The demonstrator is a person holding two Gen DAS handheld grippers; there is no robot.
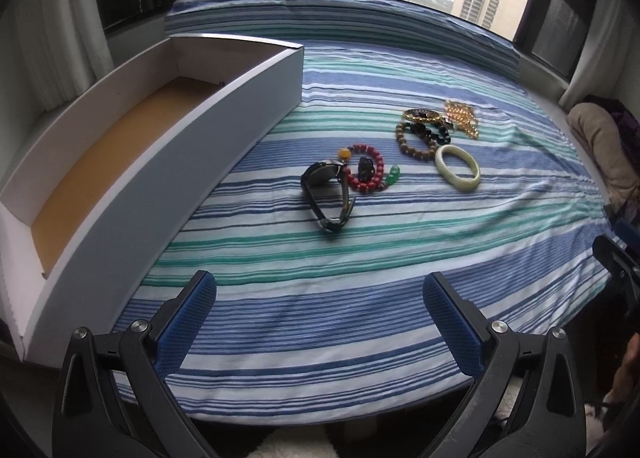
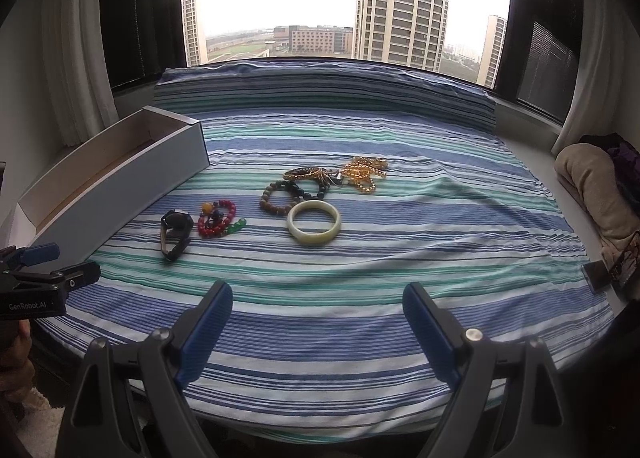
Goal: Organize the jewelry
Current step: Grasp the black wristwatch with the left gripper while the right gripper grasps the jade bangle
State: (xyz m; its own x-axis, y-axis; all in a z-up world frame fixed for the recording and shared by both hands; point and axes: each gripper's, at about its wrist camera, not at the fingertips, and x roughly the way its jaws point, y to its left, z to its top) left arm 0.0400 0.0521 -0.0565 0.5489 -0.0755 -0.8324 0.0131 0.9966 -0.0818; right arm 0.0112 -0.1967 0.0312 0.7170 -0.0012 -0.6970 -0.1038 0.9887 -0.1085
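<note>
While both the left gripper [image 1: 320, 290] and right gripper [image 2: 318, 300] hover spread wide and empty, the watch [image 1: 328, 194] lies beyond them, just right of the white box [image 1: 224, 130].

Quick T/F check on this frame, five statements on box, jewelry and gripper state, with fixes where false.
1. The white box already holds a bracelet. False: only its brown floor shows, and all the jewelry lies on the striped cloth.
2. Both the left gripper and the right gripper are open and hold nothing. True.
3. The pale green bangle lies flat on the cloth, nearer the camera than the gold chain. True.
4. The watch sits to the right of the bangle. False: it is to the left, next to the red bead bracelet, on the box side.
5. The box stands left of the jewelry. True.
</note>
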